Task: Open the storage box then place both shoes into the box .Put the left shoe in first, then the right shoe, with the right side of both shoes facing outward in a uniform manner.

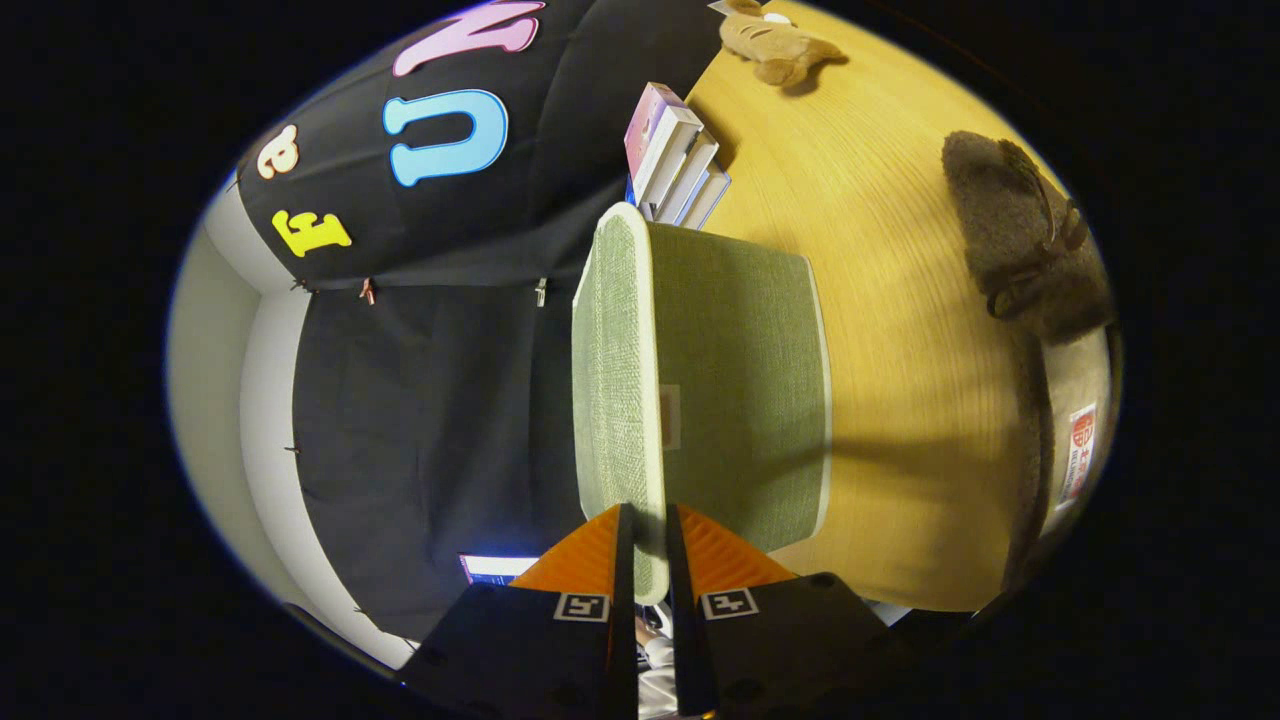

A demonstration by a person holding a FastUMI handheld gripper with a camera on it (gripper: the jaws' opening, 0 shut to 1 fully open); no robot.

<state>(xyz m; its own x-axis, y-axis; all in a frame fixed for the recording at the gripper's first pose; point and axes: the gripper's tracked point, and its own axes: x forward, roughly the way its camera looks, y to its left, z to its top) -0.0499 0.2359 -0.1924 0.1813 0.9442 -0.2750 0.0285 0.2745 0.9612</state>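
Note:
The view is rolled on its side, so the wooden table (900, 250) stands to the right. A green fabric storage box (745, 380) sits on it just ahead of my fingers. Its lid (612, 370), green with a white rim, lies flat on the box. My gripper (650, 548) is shut on the near rim of the lid, one finger on each face. Beyond the box to the right lie two brown fuzzy shoes: one (1020, 240) farther off, the other (1075, 420) nearer, with a red-and-white label on it.
A stack of books (678, 158) leans just behind the box. A tan plush toy (775, 42) lies at the far end of the table. The black cloth wall (430, 400) rises close behind the box, with a white wall (225, 380) past it.

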